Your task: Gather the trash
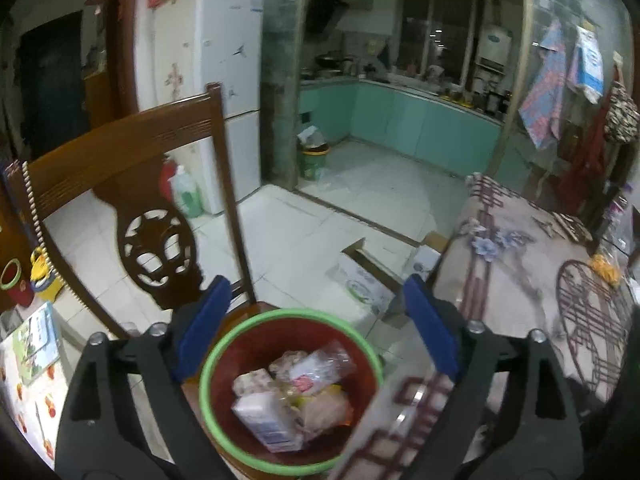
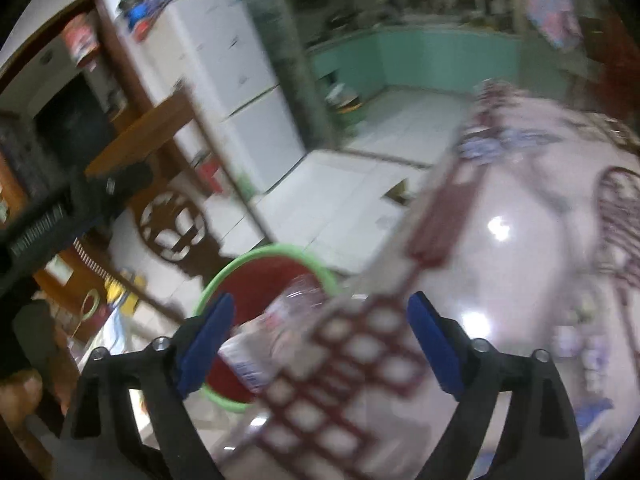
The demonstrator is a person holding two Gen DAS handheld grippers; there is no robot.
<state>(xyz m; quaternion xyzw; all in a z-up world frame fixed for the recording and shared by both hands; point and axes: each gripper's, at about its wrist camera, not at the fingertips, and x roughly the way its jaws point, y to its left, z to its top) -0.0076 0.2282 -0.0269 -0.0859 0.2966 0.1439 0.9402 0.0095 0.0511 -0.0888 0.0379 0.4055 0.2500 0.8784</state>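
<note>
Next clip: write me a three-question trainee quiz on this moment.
1. True or false: the left gripper is clamped on a wrapper.
2. What colour is the rim of the red bin? A) blue B) green C) white
3. Fill in: behind the bin stands a carved wooden ____.

Key: 1 false, its jaws are open and nothing is between them. 2 B. 3 chair. The bin already holds a carton and wrappers; the right gripper is open too.

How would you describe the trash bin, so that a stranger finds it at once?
Start at the carved wooden chair beside the patterned tablecloth. The bin stands between them: a red bucket with a bright green rim, holding wrappers and a white carton.
</note>
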